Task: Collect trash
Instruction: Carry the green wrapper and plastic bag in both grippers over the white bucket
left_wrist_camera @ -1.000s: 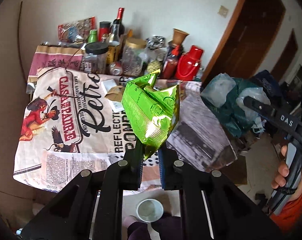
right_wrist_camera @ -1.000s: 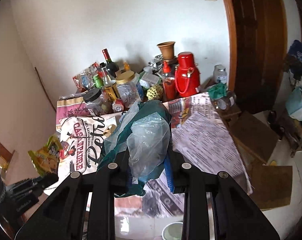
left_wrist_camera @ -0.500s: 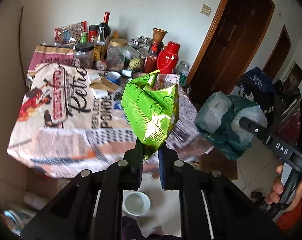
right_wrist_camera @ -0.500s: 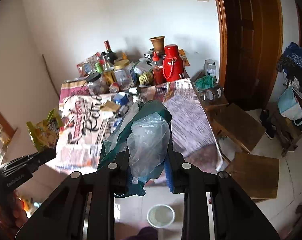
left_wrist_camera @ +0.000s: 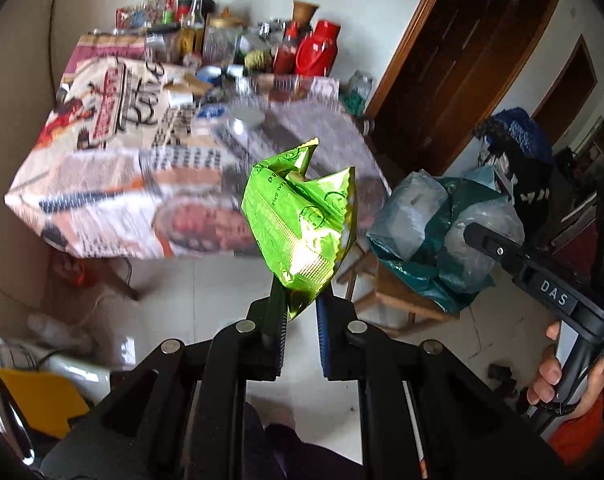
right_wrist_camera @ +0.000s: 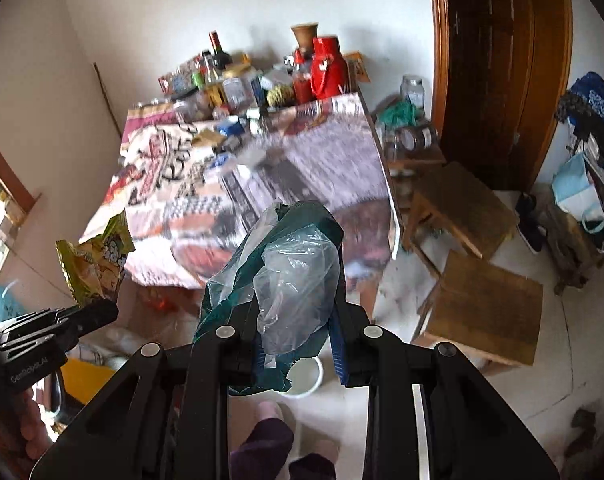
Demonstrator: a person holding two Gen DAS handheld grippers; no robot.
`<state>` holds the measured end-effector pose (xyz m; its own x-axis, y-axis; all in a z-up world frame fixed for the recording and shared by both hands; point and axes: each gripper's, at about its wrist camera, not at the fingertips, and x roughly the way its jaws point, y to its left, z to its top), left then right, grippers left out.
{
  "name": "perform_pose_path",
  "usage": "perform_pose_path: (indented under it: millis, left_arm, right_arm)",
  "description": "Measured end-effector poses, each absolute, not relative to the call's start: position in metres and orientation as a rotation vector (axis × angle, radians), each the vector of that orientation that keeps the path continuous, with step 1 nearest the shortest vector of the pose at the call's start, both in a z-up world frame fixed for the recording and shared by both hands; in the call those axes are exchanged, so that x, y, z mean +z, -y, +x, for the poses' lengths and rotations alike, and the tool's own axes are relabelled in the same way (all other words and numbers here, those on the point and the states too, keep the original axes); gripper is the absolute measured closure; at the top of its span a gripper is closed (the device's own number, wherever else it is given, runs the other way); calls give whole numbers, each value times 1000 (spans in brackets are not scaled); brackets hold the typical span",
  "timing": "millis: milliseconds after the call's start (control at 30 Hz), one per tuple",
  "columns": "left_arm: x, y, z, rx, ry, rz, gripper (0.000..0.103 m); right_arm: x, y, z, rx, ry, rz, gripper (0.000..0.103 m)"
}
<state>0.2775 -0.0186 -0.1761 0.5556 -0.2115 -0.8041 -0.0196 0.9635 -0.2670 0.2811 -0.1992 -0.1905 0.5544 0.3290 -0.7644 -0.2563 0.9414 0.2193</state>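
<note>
Both grippers have pulled back from the table (left_wrist_camera: 114,200) since a second ago; it sat close under them then and now lies well apart, with floor below. Judgement: pickup done, carry-off to a bin under way.

Left gripper (left_wrist_camera: 302,312) fingers narrow, pinching the green snack bag (left_wrist_camera: 298,220) by its bottom corner; long axis near upright, torn mouth pointing up and away.

Right gripper (right_wrist_camera: 296,344) clamped on the bunched plastic bags (right_wrist_camera: 286,264), bulk standing up above the fingers.

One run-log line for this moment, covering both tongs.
left tongs: shut on crumpled green foil snack wrapper | right tongs: shut on bunched teal-and-clear plastic bags | both off cluttered table
</note>
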Motion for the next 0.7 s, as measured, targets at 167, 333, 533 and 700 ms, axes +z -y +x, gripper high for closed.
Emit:
perform_pose_path:
  millis: [167,333,533,700]
  left_arm:
    - [-215,26,270,-97,-1069,-269,91]
    - [-274,23,270,-76,-1181,-295,91]
    - [-357,10,285,-70,-1295,-316,91]
    - [-435,1,297,-98,-1389,-343,91]
  right_arm:
    - [-227,199,279,355,-999,84,79]
    - [-279,192,282,371,-1091,72,79]
    - [-356,172,293,380,-1202,66,79]
    - [-425,154,298,380,-1274,53,79]
